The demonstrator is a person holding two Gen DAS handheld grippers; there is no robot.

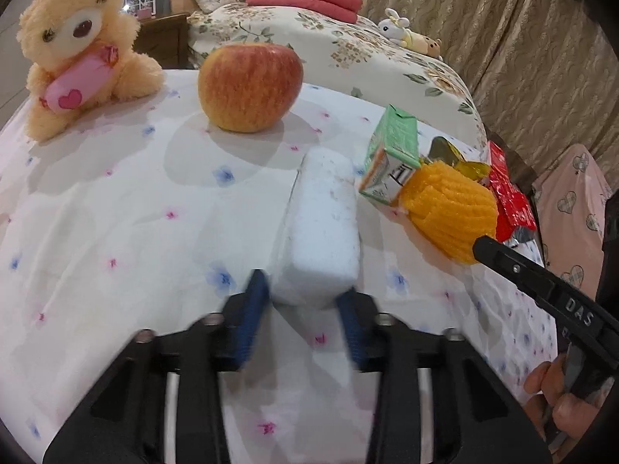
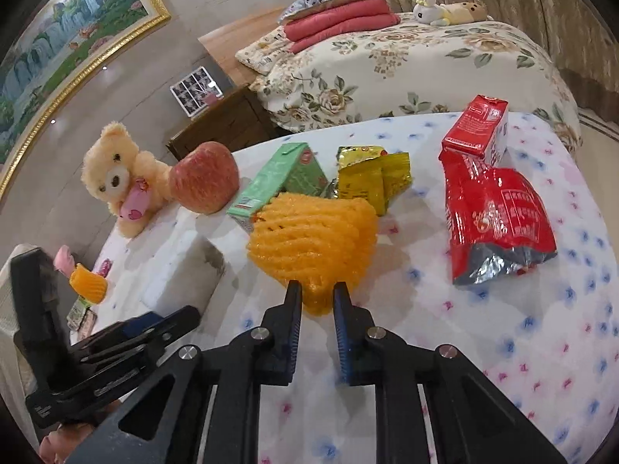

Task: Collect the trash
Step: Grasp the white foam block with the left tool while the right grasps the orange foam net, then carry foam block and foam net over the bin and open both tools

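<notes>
On the flowered tablecloth (image 1: 116,201), the left gripper (image 1: 303,297) was clamped on a white foam block (image 1: 323,228) and the right gripper (image 2: 317,301) pinched an orange foam fruit net (image 2: 313,239). Nothing looked collected yet: the green carton (image 2: 286,178), yellow packets (image 2: 367,181), red bag (image 2: 499,216) and red carton (image 2: 476,131) remained beside the apple (image 1: 249,87) and teddy bear (image 1: 77,46).

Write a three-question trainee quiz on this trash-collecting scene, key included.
1. True or false: the left gripper closes on the white foam block.
2. What does the right gripper pinch: A the apple, B the orange foam net, C the red bag?
3. Which carton touches the net?

Key: 1 true; 2 B; 3 the green carton.
</notes>
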